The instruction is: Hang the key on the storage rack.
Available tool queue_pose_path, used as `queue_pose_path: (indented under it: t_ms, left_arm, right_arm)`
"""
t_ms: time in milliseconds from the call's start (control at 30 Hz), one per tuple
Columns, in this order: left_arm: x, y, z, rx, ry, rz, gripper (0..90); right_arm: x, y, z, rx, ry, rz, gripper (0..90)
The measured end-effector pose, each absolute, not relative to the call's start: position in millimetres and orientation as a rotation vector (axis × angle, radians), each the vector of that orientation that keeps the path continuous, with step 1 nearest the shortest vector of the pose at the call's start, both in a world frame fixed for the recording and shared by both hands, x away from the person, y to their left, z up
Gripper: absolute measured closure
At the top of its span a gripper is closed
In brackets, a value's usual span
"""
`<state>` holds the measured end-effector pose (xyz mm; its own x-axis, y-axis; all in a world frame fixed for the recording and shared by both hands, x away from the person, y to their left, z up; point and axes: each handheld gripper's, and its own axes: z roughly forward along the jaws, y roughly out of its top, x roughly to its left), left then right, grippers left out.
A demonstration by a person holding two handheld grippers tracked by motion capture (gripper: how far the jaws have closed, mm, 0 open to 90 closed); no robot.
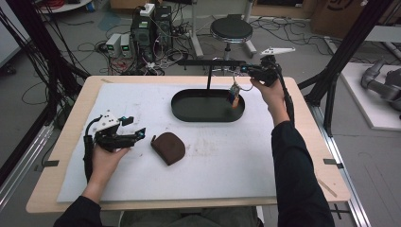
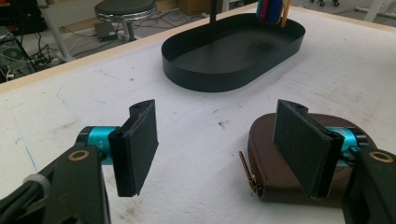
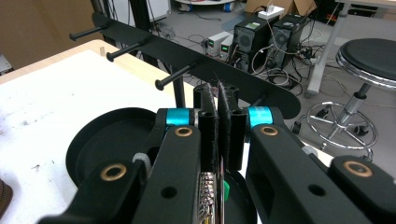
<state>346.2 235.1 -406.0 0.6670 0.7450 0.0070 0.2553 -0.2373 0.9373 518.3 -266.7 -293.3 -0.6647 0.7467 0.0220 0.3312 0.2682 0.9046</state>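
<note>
Black tray (image 1: 189,113) sits at upper centre, its hook bar (image 1: 210,62) running left to right above it. Your right gripper (image 1: 243,69), jaws clamped on a dangling keychain (image 1: 234,94), hangs just under the bar's right end. Lower left, your left gripper (image 1: 140,133), jaws apart, points at the brown pouch (image 1: 168,147) close beside it.

Person: wearing black long sleeves (image 1: 297,179). Left tool (image 1: 138,134) and right tool (image 1: 242,69): showing black bodies, flat black pads, turquoise collars, brass-ringed screws, white plates, trailing black cables.
</note>
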Motion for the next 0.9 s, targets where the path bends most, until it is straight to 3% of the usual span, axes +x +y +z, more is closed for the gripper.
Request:
queue_pose_path:
  t_ms: [900]
  left_arm:
    - [346.5, 236.7, -406.4, 1.796, 0.804, 0.564, 30.9]
  right_arm:
    - [528.5, -271.7, -301.9, 1.039, 2.089, 1.379, 87.8]
